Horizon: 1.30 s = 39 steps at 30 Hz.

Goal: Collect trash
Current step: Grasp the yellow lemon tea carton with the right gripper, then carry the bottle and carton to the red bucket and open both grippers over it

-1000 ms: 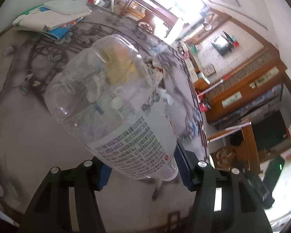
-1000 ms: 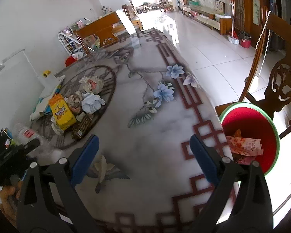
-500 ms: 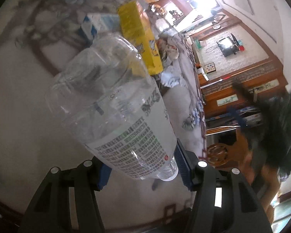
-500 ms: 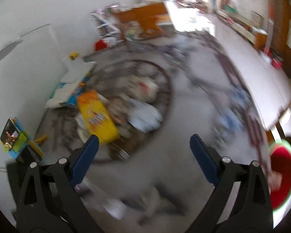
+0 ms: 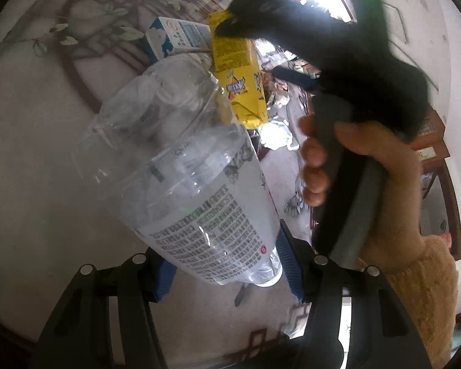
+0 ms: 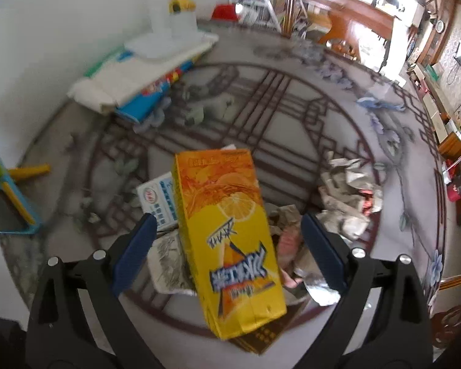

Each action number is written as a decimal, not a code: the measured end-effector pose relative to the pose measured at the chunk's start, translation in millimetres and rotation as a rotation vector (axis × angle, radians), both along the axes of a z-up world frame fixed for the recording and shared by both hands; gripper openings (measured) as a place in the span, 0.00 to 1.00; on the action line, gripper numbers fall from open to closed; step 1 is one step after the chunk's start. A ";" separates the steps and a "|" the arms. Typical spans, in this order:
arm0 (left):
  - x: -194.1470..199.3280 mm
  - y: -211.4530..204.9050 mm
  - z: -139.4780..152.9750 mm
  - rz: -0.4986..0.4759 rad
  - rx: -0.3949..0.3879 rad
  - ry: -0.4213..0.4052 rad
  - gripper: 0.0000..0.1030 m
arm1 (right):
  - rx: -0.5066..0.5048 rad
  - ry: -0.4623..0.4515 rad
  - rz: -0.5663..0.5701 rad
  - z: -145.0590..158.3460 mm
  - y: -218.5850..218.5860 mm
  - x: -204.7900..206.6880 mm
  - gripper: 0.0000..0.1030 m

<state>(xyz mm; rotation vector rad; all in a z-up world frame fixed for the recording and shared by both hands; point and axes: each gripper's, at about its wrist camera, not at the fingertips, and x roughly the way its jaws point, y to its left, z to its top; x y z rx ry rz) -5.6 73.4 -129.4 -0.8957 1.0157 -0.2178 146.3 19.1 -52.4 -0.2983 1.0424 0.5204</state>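
My left gripper is shut on a clear plastic bottle with a printed label, held above the marble table. My right gripper is open, its blue pads on either side of a yellow orange-juice carton without touching it. The carton lies on the trash pile; it also shows in the left wrist view. The right gripper's black body and the hand holding it fill the right of the left wrist view.
Around the carton lie a blue-and-white milk carton, crumpled paper, foil and a brown wrapper. Folded papers and a white container sit at the table's far edge by the wall. Wooden furniture stands beyond.
My right gripper swung from the red bin side over to the trash pile and now straddles the yellow carton. My left gripper still holds the bottle and turned toward the pile.
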 end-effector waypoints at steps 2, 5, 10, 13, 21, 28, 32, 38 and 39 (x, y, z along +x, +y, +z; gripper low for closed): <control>-2.9 7.3 1.3 0.011 0.001 -0.004 0.54 | -0.012 0.022 0.008 -7.6 2.0 -0.5 0.86; -4.2 6.1 0.7 0.014 0.000 -0.004 0.54 | -0.003 0.032 0.012 -9.1 0.0 -6.8 0.63; -7.0 3.6 0.0 0.009 -0.006 -0.008 0.54 | 0.004 -0.055 0.013 13.8 -11.5 -26.7 0.63; -6.3 7.2 1.8 0.011 -0.008 -0.010 0.54 | 0.045 -0.095 -0.018 34.3 -29.5 -36.8 0.63; -8.6 6.7 6.2 0.016 0.030 -0.026 0.54 | 0.213 -0.102 -0.147 70.9 -110.5 -82.4 0.63; -15.4 -2.0 17.1 -0.013 0.086 -0.038 0.54 | 0.282 -0.044 -0.217 57.8 -163.0 -118.7 0.63; -17.6 -7.9 21.3 -0.033 0.120 -0.037 0.54 | 0.334 -0.015 -0.266 46.2 -188.8 -133.7 0.63; -19.4 -19.4 26.1 -0.061 0.181 -0.046 0.54 | 0.376 -0.018 -0.307 35.5 -218.5 -156.0 0.63; -19.4 -22.3 26.7 -0.068 0.191 -0.049 0.54 | 0.377 -0.021 -0.314 33.8 -222.4 -158.6 0.63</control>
